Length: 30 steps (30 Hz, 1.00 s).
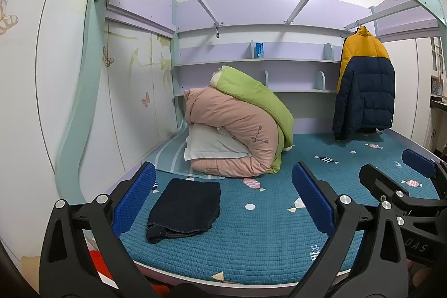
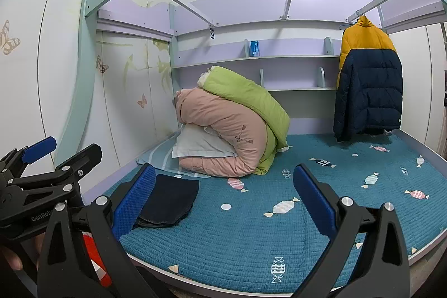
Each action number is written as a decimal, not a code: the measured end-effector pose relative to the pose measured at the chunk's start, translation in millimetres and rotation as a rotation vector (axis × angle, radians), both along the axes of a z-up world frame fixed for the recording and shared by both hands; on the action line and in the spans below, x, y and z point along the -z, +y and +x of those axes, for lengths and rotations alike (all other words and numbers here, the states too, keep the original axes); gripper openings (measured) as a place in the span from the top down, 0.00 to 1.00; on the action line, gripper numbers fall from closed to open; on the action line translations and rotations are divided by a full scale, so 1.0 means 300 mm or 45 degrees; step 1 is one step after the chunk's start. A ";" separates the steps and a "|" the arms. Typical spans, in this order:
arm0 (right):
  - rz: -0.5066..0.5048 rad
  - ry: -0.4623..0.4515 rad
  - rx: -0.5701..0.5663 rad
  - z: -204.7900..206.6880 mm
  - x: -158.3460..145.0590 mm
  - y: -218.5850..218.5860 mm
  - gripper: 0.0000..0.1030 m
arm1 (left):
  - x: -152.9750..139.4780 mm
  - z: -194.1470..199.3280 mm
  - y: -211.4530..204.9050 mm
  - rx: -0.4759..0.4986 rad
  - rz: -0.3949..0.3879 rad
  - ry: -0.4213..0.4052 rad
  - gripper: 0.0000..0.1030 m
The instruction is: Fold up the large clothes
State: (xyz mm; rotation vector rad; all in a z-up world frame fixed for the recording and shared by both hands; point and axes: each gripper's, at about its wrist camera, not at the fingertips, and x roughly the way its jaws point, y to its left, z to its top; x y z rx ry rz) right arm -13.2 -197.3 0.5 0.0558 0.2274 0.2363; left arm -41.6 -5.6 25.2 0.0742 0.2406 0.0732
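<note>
Left gripper (image 1: 223, 197) held wide open over the teal bedspread (image 1: 265, 236), nothing gripped, right gripper (image 2: 223, 197) spread open and empty too, dark folded jeans (image 1: 184, 208) laid flat near the bed's front-left edge, yellow-and-navy puffer jacket (image 2: 367, 80) hung at the back right, pink and green duvets (image 1: 240, 127) piled behind

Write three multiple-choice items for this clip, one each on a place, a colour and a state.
1. Where does the folded dark garment lie?
A. on the shelf
B. on the teal mattress cover
C. on the rail

2. What colour is the upper part of the hanging puffer jacket?
A. yellow
B. red
C. white

3. How do the left gripper and right gripper stand?
A. both open
B. both shut
C. one clamps cloth

Answers:
1 B, it rests flat on the quilted cover.
2 A, yellow above navy.
3 A, both pairs of blue pads are spread with nothing between.
</note>
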 end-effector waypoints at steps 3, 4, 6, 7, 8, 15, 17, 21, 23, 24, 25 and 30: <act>-0.001 -0.001 0.001 0.001 -0.002 0.001 0.07 | 0.001 -0.001 0.000 0.000 -0.002 0.001 0.05; 0.000 -0.002 0.000 0.001 -0.001 -0.001 0.07 | 0.000 -0.001 0.001 0.000 -0.003 0.000 0.05; 0.000 0.002 -0.004 0.003 -0.001 0.001 0.07 | 0.001 0.001 0.001 -0.001 -0.003 0.002 0.05; 0.000 0.002 -0.004 0.001 0.000 0.001 0.07 | 0.001 0.001 0.004 0.001 0.000 0.001 0.05; -0.001 0.003 -0.003 0.001 0.000 0.002 0.07 | 0.001 0.000 0.002 0.000 0.000 0.003 0.05; -0.001 0.001 -0.001 0.001 0.001 0.001 0.07 | 0.002 -0.001 0.000 -0.004 -0.001 0.001 0.05; -0.002 0.001 -0.001 0.002 0.000 0.002 0.07 | 0.001 0.000 0.000 -0.003 0.000 0.001 0.05; -0.001 0.002 -0.001 0.001 0.004 0.005 0.07 | 0.001 -0.001 -0.002 -0.005 -0.001 0.001 0.05; -0.002 0.003 0.000 0.001 0.004 0.006 0.07 | 0.002 -0.002 -0.004 -0.007 0.001 0.000 0.05; -0.001 0.003 0.000 0.001 0.004 0.007 0.07 | 0.001 -0.001 -0.002 -0.006 0.000 0.001 0.05; -0.001 0.001 0.001 0.000 0.004 0.007 0.07 | 0.001 -0.001 -0.002 -0.005 -0.001 0.000 0.05; -0.001 0.004 0.002 0.002 0.007 0.005 0.07 | 0.001 -0.001 -0.003 -0.007 0.000 0.001 0.05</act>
